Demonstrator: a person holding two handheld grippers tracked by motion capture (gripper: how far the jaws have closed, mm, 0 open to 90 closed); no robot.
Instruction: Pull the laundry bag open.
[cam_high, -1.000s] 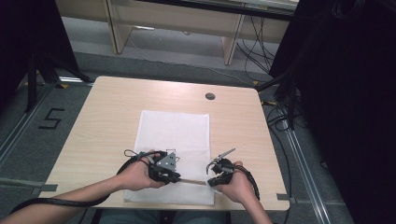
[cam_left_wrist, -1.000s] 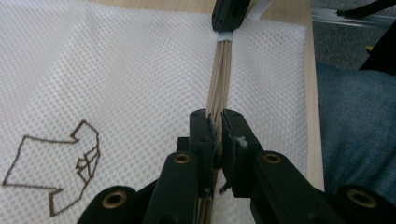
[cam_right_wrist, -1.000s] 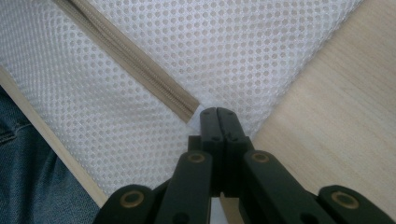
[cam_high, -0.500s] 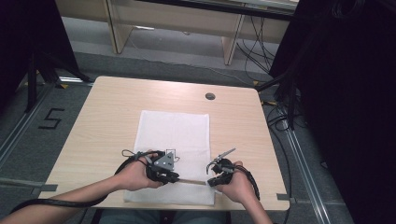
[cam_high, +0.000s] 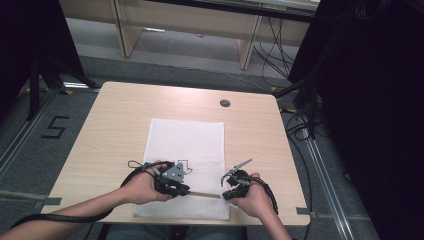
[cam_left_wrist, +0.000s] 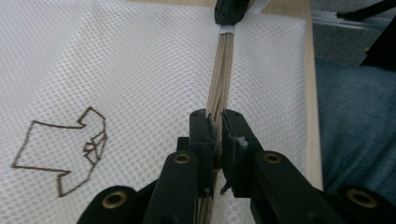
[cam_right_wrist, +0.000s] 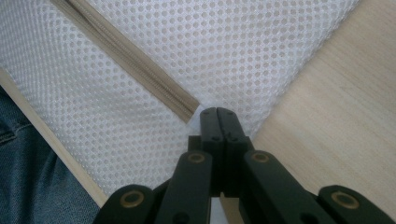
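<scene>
Nothing is shifting since a second ago, so the zipper work is pausing mid-pull. The left gripper (cam_left_wrist: 217, 133) is keeping its jaws pinched on the beige zipper (cam_left_wrist: 223, 60) of the white mesh bag (cam_high: 186, 145), lying near the table (cam_high: 115, 115) edge. The right gripper (cam_right_wrist: 217, 116) is staying clamped at the zipper's end (the slider itself is hiding between jaws).

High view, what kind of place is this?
Probably a lab or recording workspace: a bare wooden table, loose cables across the grey floor, and a taped number five marking the station.
</scene>
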